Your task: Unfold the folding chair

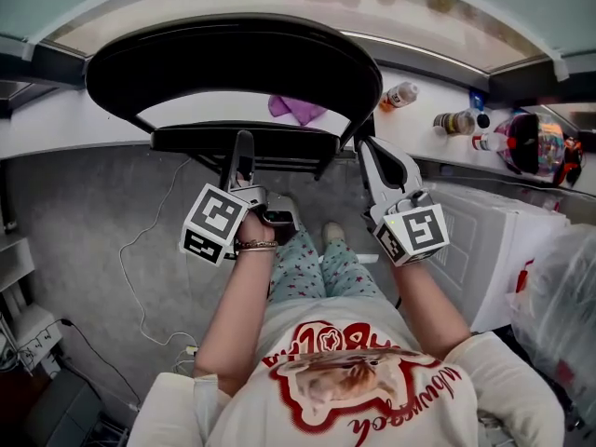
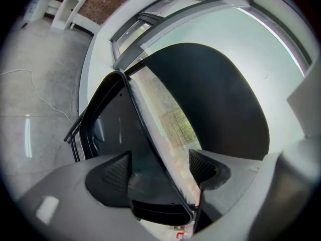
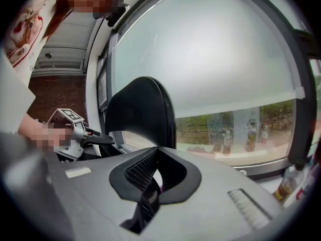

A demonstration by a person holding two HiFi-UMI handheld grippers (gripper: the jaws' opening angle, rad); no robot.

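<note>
The black folding chair stands before me with its curved backrest (image 1: 233,59) up and its seat (image 1: 247,140) tilted below it. My left gripper (image 1: 244,156) reaches the seat's near edge. In the left gripper view it (image 2: 158,167) is open, and the seat's thin edge (image 2: 150,134) runs between the two pads without being pinched. My right gripper (image 1: 365,147) is at the chair's right side frame. In the right gripper view it (image 3: 150,179) is shut on the thin black frame tube, with the backrest (image 3: 143,114) rising behind.
A white sill (image 1: 56,119) runs behind the chair with a purple cloth (image 1: 298,110) and bottles (image 1: 454,121) on it. A white cabinet (image 1: 484,240) stands close on the right. A cable (image 1: 149,240) trails over the grey floor at left. The person's legs (image 1: 307,268) stand just behind the seat.
</note>
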